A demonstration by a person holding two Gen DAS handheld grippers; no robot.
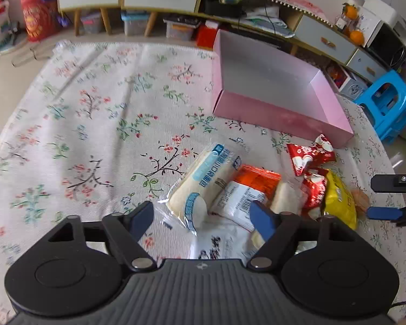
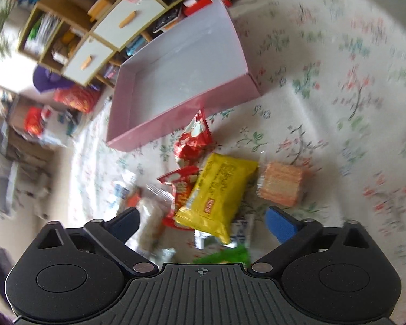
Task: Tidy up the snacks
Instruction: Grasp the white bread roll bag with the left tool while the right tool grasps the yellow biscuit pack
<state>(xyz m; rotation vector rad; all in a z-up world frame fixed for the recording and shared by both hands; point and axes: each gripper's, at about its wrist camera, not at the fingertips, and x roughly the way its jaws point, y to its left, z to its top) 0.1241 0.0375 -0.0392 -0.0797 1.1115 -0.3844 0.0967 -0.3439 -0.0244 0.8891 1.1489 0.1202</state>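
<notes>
Left hand-held gripper (image 1: 201, 216) part open over white bread pack (image 1: 203, 178), nothing gripped; right hand-held gripper (image 2: 203, 222) wide open, empty, yellow packet (image 2: 216, 195) between fingers, pink box (image 2: 176, 81) ahead

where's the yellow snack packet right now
In the right wrist view the yellow packet lies between the open fingers, beside the red wrappers, on the near side of the pink box.

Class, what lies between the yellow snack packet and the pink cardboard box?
Red wrapped snacks lie between yellow packet and pink box, in the right wrist view.
</notes>
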